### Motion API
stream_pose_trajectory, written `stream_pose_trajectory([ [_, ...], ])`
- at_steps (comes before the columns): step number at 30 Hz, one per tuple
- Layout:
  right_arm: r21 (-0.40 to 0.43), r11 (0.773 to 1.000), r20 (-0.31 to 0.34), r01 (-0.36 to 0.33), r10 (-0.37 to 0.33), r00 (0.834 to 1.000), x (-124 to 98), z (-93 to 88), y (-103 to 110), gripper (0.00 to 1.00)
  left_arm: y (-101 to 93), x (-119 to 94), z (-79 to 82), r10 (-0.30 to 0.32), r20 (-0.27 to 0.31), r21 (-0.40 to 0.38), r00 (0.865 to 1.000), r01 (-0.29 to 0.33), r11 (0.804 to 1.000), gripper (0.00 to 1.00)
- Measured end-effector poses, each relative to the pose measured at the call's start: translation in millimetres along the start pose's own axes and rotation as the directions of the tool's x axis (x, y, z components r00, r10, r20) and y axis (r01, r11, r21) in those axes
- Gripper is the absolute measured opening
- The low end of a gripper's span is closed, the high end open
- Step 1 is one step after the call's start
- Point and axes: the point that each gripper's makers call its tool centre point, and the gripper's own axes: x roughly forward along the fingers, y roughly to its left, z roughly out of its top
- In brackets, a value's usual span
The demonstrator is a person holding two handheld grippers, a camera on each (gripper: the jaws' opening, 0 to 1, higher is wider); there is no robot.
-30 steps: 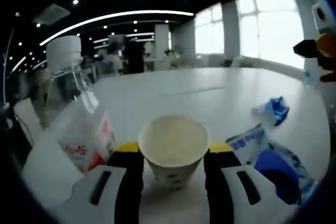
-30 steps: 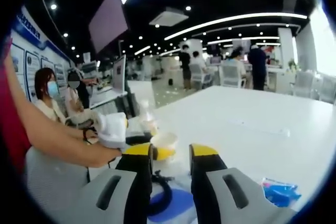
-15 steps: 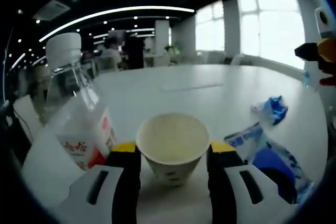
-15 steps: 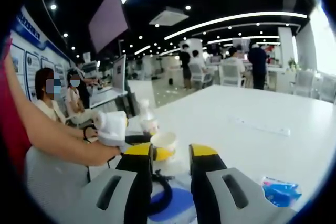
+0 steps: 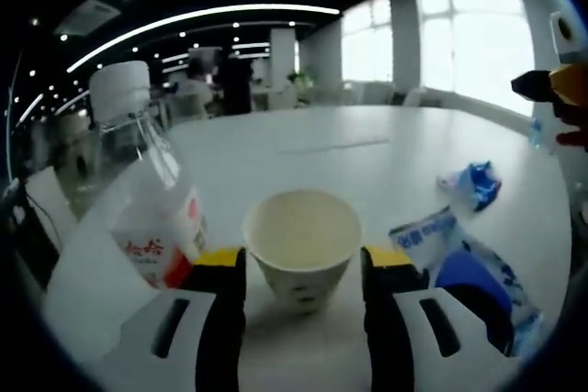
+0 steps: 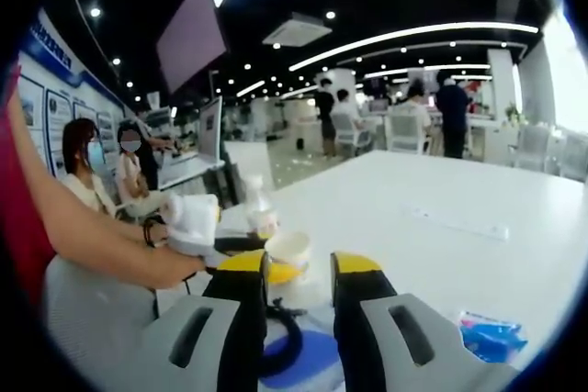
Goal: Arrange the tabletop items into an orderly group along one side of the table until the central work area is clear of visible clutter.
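A smooth white paper cup (image 5: 302,245) stands on the table (image 5: 367,158) between the left gripper's (image 5: 302,262) spread jaws; a clear plastic bottle (image 5: 147,195) at ten o'clock. The right gripper (image 6: 299,268) hangs slightly parted, pinching nothing.

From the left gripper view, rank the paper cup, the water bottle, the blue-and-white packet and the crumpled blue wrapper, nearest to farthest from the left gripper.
1. Paper cup, between the left gripper's fingers.
2. Water bottle, just left of the fingers, and blue-and-white packet, just right; too close to call.
3. Crumpled blue wrapper, farther out on the right of the table.
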Motion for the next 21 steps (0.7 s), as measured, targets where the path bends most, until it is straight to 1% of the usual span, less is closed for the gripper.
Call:
stream_pose_trajectory([
  [4,-0.005,1.000,0.000,-0.002,0.002,1.000,0.4,0.4,0.6,0.26,-0.1,-4.7,1.8,0.002,-0.004,0.003,1.000,-0.002,1.000,0.47],
  [10,-0.010,1.000,0.014,0.003,-0.003,1.000,-1.5,5.5,0.3,0.27,-1.4,-17.2,0.6,0.000,-0.026,-0.006,1.000,0.000,1.000,0.46],
  [16,-0.016,1.000,0.023,0.008,-0.007,1.000,-4.4,9.3,1.9,0.27,-1.4,-29.4,7.7,-0.003,-0.019,-0.009,1.000,0.003,1.000,0.46],
  [18,-0.018,1.000,0.026,0.011,-0.010,1.000,-5.9,10.7,2.0,0.27,-2.8,-35.4,12.1,-0.008,-0.012,-0.036,1.000,0.008,0.999,0.46],
  [21,-0.020,1.000,0.033,0.018,-0.017,0.999,-8.4,13.8,0.6,0.27,-8.0,-44.1,19.4,-0.023,0.002,-0.028,1.000,0.023,0.999,0.45],
])
